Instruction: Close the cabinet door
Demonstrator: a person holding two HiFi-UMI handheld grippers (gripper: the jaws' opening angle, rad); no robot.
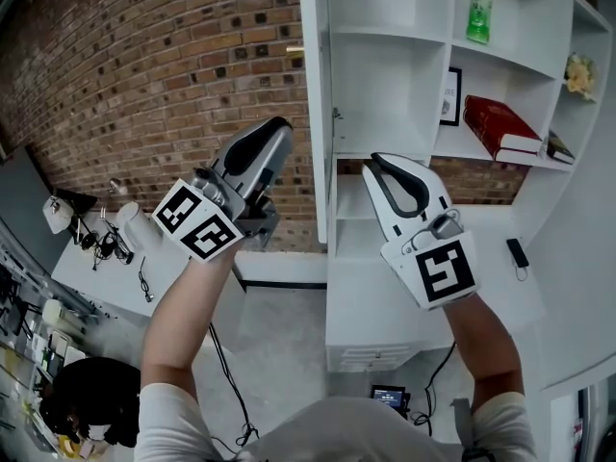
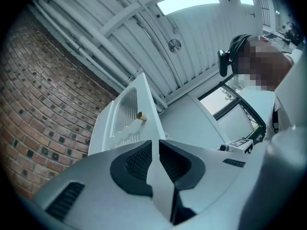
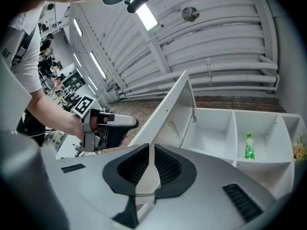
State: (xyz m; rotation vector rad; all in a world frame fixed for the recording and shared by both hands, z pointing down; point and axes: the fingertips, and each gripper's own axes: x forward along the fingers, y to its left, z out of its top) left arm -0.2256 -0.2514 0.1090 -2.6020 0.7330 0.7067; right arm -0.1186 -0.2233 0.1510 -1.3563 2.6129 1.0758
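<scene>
**Door ajar, both grippers held up either side of its edge**

The door (image 1: 314, 114) stands swung out from the cabinet (image 1: 385, 85) and shows edge-on in the head view, leaving the upper compartments exposed. I hold the left gripper (image 1: 276, 126) on the door's outer side, towards the brick wall (image 1: 144, 65), and the right gripper (image 1: 380, 165) in front of the open shelves. Neither touches the door. I judge this split to be deliberate: the left one faces the side that a push must meet to swing the door shut, while the right one keeps out of its path.

Each gripper's jaws stand almost together, with a thin slit between the pads and nothing in it. What shows through each slit is the door beyond, not a thing held. A near-closed tip suits pushing a flat face better than a spread one.

Materials:
- The door is smooth white board with a slatted centre panel and a small brass-coloured knob (image 2: 140, 115), a short cylinder.
- The grippers are pale grey moulded shells with black ribbed pads.
- The wall is rough brick with dark, uneven headers.
- A green bottle (image 1: 478, 11) and a red book (image 1: 496, 123) sit on shelves well clear of the door.
</scene>
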